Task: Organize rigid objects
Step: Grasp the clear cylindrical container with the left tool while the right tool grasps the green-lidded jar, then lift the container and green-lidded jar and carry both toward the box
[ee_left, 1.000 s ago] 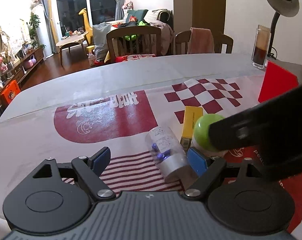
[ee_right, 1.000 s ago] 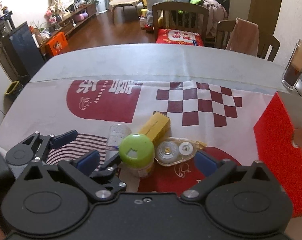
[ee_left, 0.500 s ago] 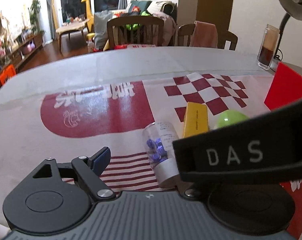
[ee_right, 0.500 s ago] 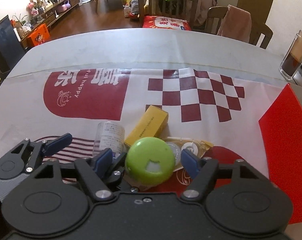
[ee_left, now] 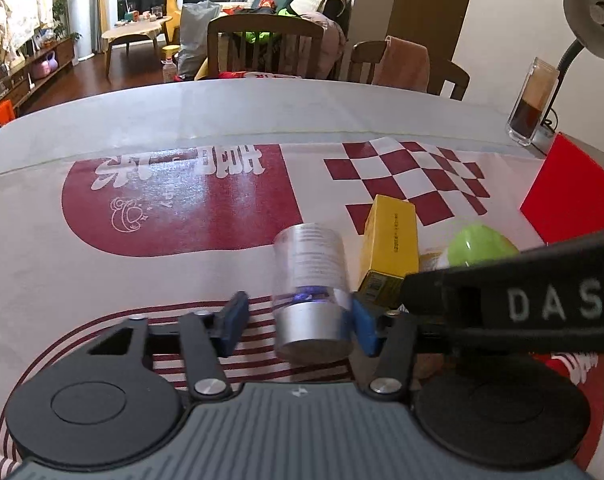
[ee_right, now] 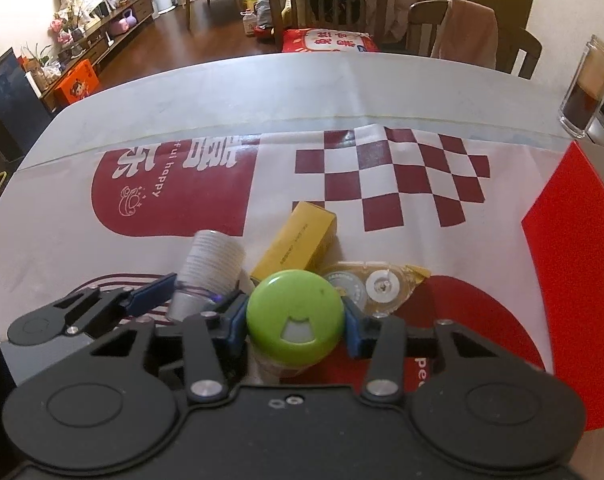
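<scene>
Two tools: a left hand-held gripper (ee_left: 298,322) and a right hand-held gripper (ee_right: 296,320) worked side by side, both angled down at a small cluster near the front of the tabletop (ee_left: 222,108).
Left hand-held gripper: its jaws were closing, partly spread, around a clear cylinder jar (ee_left: 309,276); the right blue pad touched the silver cap, while a gap showed beside the left pad.
Right hand-held gripper: its jaws were closing around a bottle with a round green lid (ee_right: 296,314); both blue pads sat against the lid's rim.
Task things: the jar lay on its side, silver cap toward the camera, small blue pieces inside. Just beside it lay a yellow box (ee_right: 296,242), then the green-lidded bottle, with a clear correction tape dispenser (ee_right: 375,286) touching it behind.
Edges and room: the cluster sat tightly packed, the two tools nearly touching. Wide bare cloth opened to the left and far side. A red panel (ee_right: 569,280) stood close on the right.
Materials and shapes: the tabletop wore a glossy white cloth (ee_right: 389,184) printed with dark red checks, stripes and a rounded patch. The jar was clear plastic with a printed label; the box was cardboard, long and rectangular; the lid was smooth plastic with a wedge-shaped flap.
</scene>
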`<state>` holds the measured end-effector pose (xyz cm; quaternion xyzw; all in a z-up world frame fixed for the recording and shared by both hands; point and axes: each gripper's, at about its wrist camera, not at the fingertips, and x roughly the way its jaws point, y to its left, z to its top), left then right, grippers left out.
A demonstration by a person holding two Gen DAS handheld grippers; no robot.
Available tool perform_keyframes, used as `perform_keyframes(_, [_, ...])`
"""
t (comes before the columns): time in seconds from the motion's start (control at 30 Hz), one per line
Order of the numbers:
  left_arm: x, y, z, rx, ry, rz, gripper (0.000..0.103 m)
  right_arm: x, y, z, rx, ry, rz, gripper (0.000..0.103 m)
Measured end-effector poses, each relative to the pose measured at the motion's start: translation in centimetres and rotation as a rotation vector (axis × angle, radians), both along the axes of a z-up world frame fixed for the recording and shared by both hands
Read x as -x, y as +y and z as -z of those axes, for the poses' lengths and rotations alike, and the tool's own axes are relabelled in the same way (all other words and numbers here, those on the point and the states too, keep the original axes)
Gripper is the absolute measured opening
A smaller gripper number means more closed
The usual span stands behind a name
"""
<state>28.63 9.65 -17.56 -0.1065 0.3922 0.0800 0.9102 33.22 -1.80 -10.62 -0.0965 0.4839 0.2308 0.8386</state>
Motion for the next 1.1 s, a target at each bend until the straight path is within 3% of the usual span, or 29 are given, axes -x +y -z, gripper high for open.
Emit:
perform_keyframes(0.07, [0.1, -0.1, -0.1, -0.006, 0.004, 0.012, 0.04, 0.1, -0.3, -0.1, 0.002, 0.002, 0.004, 0.045])
perform_keyframes(0.53, [1.9, 0.1, -1.5, 0.028, 0.009, -0.008, 0.04, 1.8, -6.0, -2.1, -0.04, 0.01, 0.063, 0.045])
perform_keyframes(0.7, [3.0, -0.3, -3.2, 0.048, -0.002, -0.005, 0.04, 2.6, -8.0, -3.5, -0.057, 0.004, 0.07, 0.045])
perform_keyframes(1.1, [4.3, -4.1, -8.7, 0.08, -0.061, 0.118, 0.04, 3.7, -12.2, -8.3, -0.123, -0.037, 0.055, 0.045])
